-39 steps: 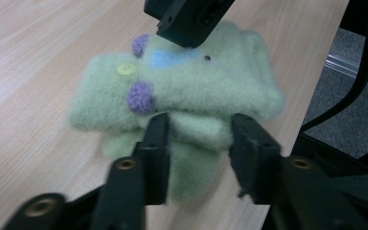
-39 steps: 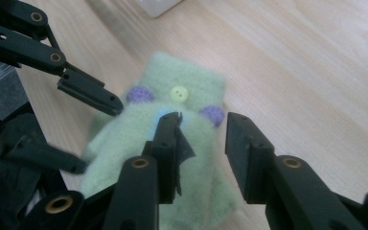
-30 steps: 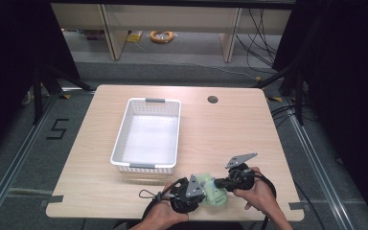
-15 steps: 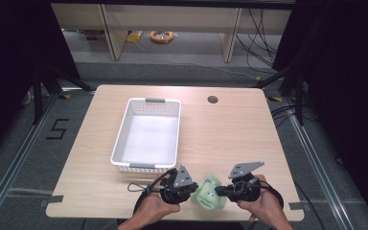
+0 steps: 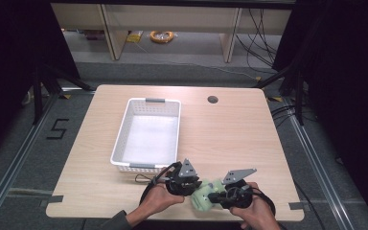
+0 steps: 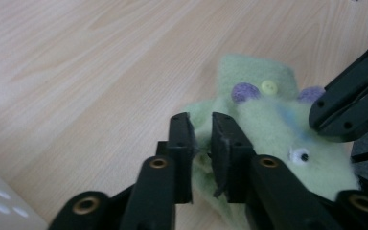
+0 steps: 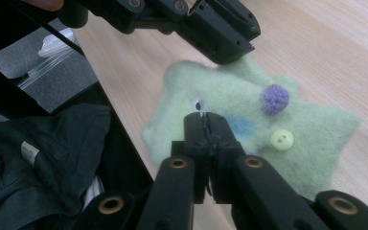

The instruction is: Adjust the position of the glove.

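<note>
Each gripper, left gripper (image 5: 190, 184) and right gripper (image 5: 216, 196), is black, with 2 flat jaws on link arms pinned by brass-coloured rivets. Each carries a grey triangular top plate and trails a black cable. The person's left forearm wears a dark sleeve (image 5: 116, 222).

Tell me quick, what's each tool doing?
Left tool: closed on the green felt monster toy.
Right tool: closed on the same toy.
</note>
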